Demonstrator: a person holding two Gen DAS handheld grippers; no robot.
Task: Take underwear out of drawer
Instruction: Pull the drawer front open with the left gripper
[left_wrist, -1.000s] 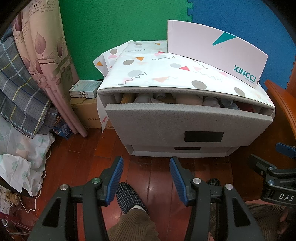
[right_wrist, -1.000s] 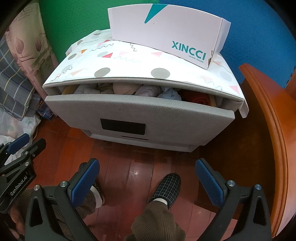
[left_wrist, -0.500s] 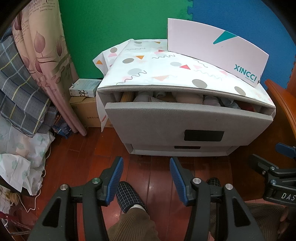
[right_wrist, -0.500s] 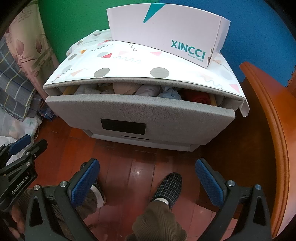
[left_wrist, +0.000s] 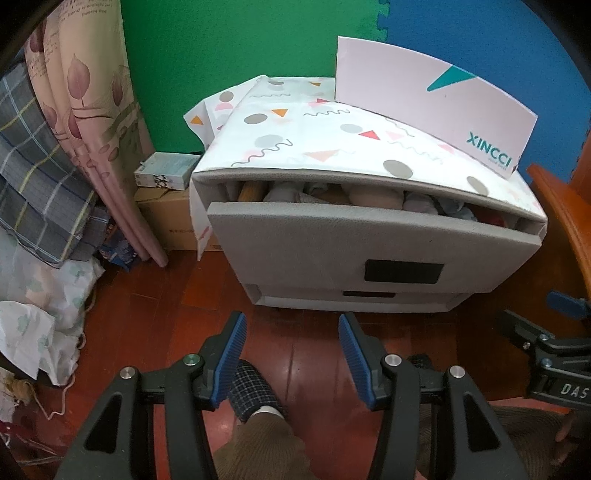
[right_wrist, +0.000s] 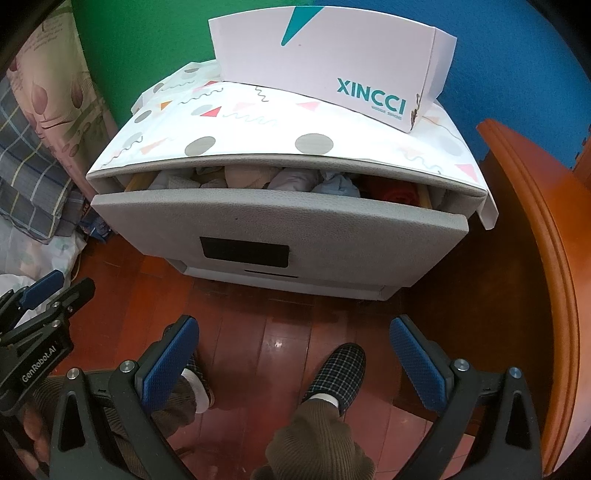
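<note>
A low grey cabinet has its top drawer pulled out a little. Rolled underwear in beige, grey, pale blue and red fills the gap behind the drawer front. My left gripper hangs above the floor in front of the cabinet, open, with nothing between its blue pads. My right gripper is also short of the drawer, open wider and empty. Each gripper shows at the edge of the other's view.
A white XINCCI shoe box stands on the patterned cloth over the cabinet top. Curtains and piled bedding crowd the left. An orange wooden furniture edge runs along the right. The person's slippered feet rest on the red wooden floor.
</note>
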